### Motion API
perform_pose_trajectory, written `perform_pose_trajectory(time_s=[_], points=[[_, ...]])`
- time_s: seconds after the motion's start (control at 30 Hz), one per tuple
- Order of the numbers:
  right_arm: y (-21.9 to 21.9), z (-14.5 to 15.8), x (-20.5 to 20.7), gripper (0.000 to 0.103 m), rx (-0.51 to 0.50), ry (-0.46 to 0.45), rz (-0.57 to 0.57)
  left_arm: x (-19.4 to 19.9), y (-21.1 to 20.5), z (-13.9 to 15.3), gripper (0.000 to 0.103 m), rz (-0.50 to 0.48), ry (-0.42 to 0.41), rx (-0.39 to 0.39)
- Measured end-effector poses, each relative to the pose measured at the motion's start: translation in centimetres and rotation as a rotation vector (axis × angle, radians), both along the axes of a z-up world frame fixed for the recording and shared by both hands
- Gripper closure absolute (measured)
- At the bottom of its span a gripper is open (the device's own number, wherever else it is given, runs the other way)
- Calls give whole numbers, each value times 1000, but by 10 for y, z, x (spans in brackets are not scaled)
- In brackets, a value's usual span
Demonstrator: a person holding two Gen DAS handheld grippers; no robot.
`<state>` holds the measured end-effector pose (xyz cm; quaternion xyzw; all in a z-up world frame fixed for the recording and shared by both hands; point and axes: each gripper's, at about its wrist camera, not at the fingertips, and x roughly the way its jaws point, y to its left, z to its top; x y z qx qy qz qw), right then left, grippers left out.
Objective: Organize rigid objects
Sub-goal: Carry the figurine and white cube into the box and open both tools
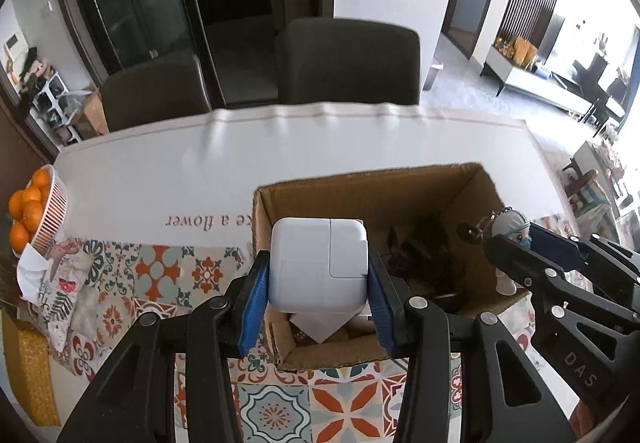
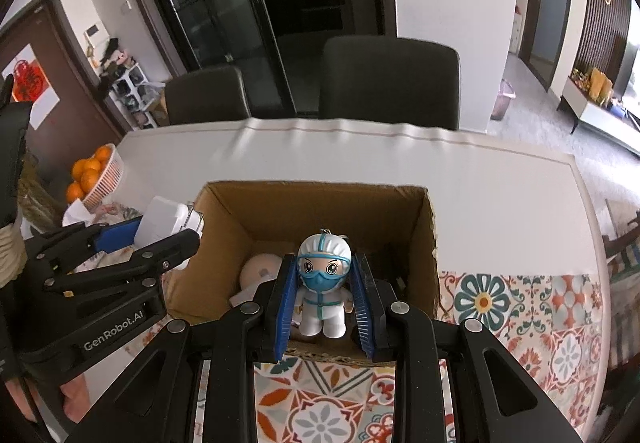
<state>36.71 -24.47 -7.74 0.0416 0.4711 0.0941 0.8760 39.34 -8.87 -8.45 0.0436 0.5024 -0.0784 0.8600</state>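
Note:
My left gripper (image 1: 318, 267) is shut on a white power adapter (image 1: 318, 265) and holds it above the left part of an open cardboard box (image 1: 360, 185). My right gripper (image 2: 323, 267) is shut on a small figurine in a white suit with a blue mask (image 2: 323, 279), held over the same box (image 2: 430, 243). The right gripper with the figurine shows at the right in the left wrist view (image 1: 516, 239). The left gripper with the adapter shows at the left in the right wrist view (image 2: 168, 227). Dark items (image 1: 424, 247) and a pale round object (image 2: 260, 269) lie inside the box.
The box stands on a white table (image 1: 200, 171) with a patterned tile cloth (image 2: 520, 307). A basket of oranges (image 1: 34, 211) sits at the left edge, by a crumpled cloth (image 1: 52, 283). Two dark chairs (image 1: 348, 63) stand behind the table.

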Motion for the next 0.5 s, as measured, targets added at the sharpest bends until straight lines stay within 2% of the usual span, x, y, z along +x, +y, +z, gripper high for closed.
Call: perform_pose_trajectory(time_s=[0.13,0.33,0.4,0.43,0.5], points=[[-1,-10,2,75,-11,22,-4,2,-2,-12,55,4,26,28],[0,-14,2,74,-22,28,-4,-8,8,-7,40,52,-11,62],[1,-11,1,59,-32,15,-9,-14,14,-1,33,71,-36,68],[1,-8,-1,45,-37,9,-20,-18,17,2,32,82,-51,69],[1,-3,-6,42,-51,-6,-40,-26,24,9,29,95,-72,61]])
